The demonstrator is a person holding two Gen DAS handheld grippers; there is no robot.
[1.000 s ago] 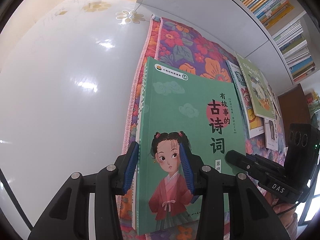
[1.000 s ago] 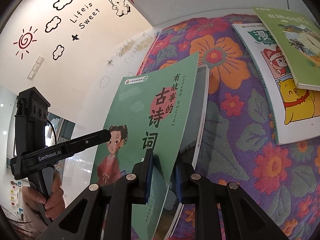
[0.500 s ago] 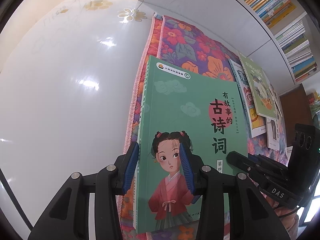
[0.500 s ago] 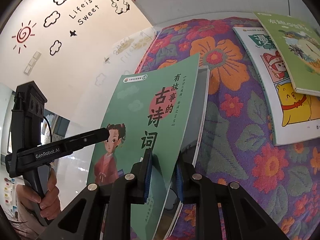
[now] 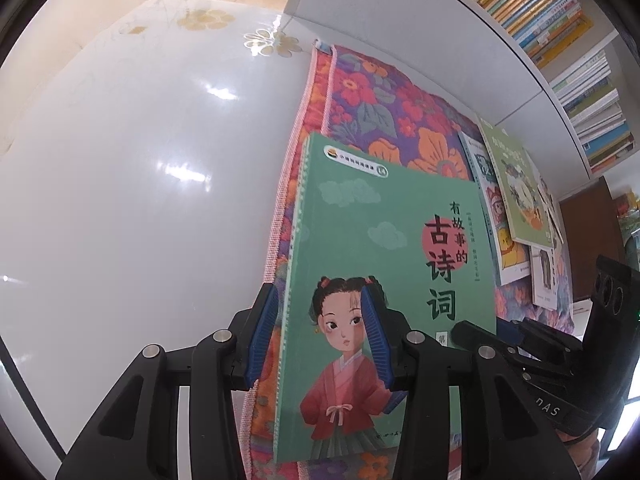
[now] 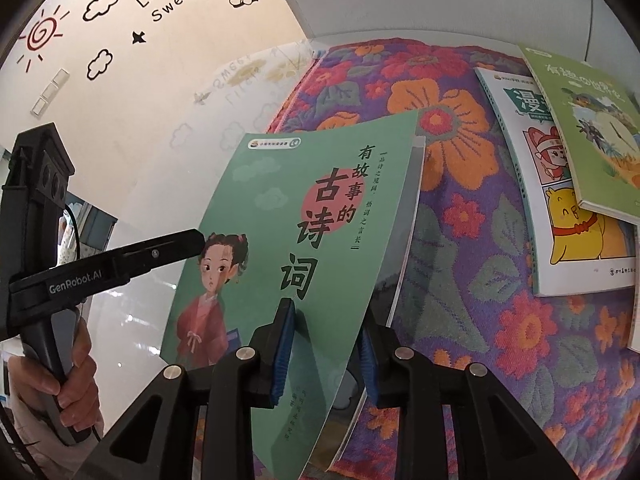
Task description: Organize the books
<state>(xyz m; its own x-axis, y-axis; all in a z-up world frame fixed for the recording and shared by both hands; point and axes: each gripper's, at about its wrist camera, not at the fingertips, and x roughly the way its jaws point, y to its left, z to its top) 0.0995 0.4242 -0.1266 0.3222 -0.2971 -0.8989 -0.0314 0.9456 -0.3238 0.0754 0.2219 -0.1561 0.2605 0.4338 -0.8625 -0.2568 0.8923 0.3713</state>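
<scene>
A green book (image 5: 380, 240) with a girl on its cover lies tilted over the floral cloth (image 5: 380, 112). My left gripper (image 5: 318, 292) straddles its spine edge, one pad by the spine and the other on the cover. Its jaws are easing open and still hold the book. In the right wrist view the same green book (image 6: 300, 200) has its fore-edge raised between the pads of my right gripper (image 6: 326, 312). Those jaws are opening, and the cover bows away from the white pages. One finger (image 6: 160, 252) of the left gripper reaches the cover from the left.
A white comic book (image 6: 560, 220) and a light green book (image 6: 592, 132) overlap on the cloth (image 6: 460, 260) to the right. The glossy white table (image 5: 140, 200) spreads to the left. Full bookshelves (image 5: 560, 20) stand behind. A hand (image 6: 76, 380) grips the left tool.
The right gripper's pads have spread apart around the book's fore-edge, and its view has turned a little. The book has slid slightly lower in the left wrist view. The left hand has stayed put.
</scene>
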